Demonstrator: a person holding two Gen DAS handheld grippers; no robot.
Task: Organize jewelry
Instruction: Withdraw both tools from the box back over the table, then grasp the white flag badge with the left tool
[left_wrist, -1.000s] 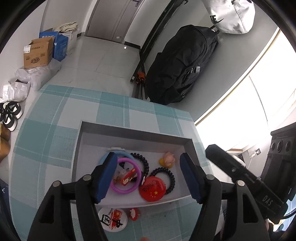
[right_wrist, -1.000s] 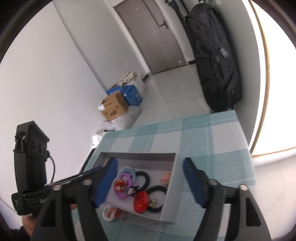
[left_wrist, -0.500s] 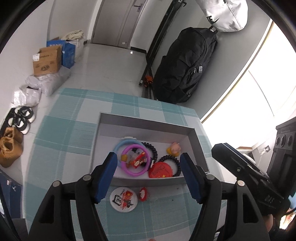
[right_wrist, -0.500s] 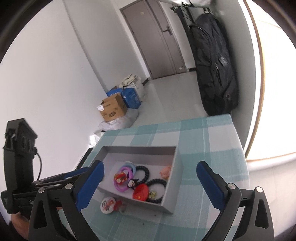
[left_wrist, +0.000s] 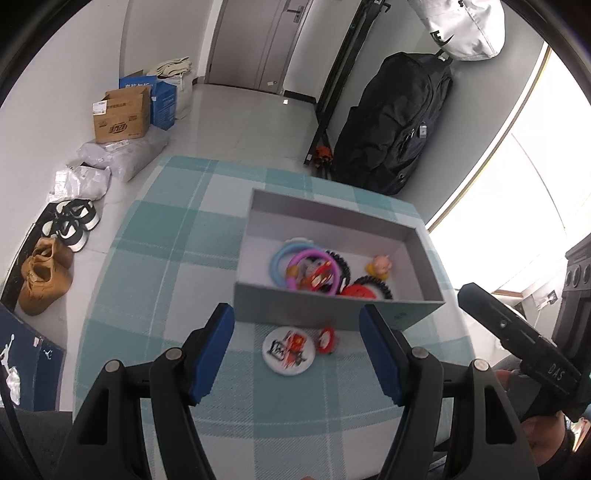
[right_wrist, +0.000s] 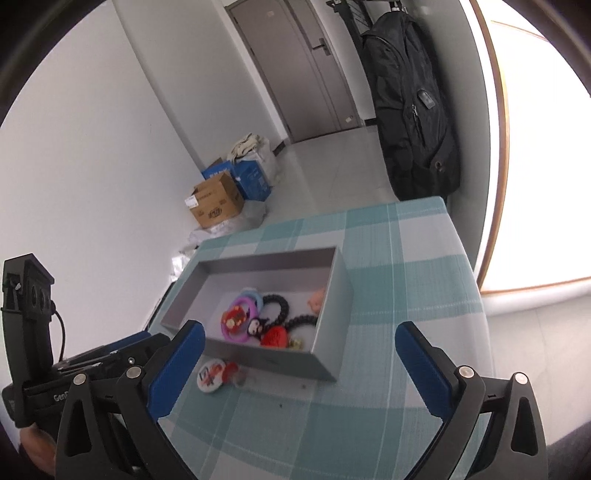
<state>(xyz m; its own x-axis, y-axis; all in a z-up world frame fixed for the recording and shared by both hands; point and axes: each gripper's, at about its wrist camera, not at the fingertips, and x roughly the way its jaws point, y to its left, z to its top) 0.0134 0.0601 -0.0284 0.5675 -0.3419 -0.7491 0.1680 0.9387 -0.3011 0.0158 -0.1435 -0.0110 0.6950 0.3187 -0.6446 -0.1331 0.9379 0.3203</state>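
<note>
My left gripper (left_wrist: 297, 349) points steeply downward, its blue-padded jaws partly apart with nothing clamped between them. My right gripper (right_wrist: 299, 363) also tilts down, and its jaws have just been opening and now stand wide, gripping nothing. At the frame edges I can make out what seems to be a hand (left_wrist: 546, 439) behind the right handle, though it is mostly hidden.

jewelry-filled grey box (right_wrist: 325, 363) on checked cloth (right_wrist: 406, 266)
</note>
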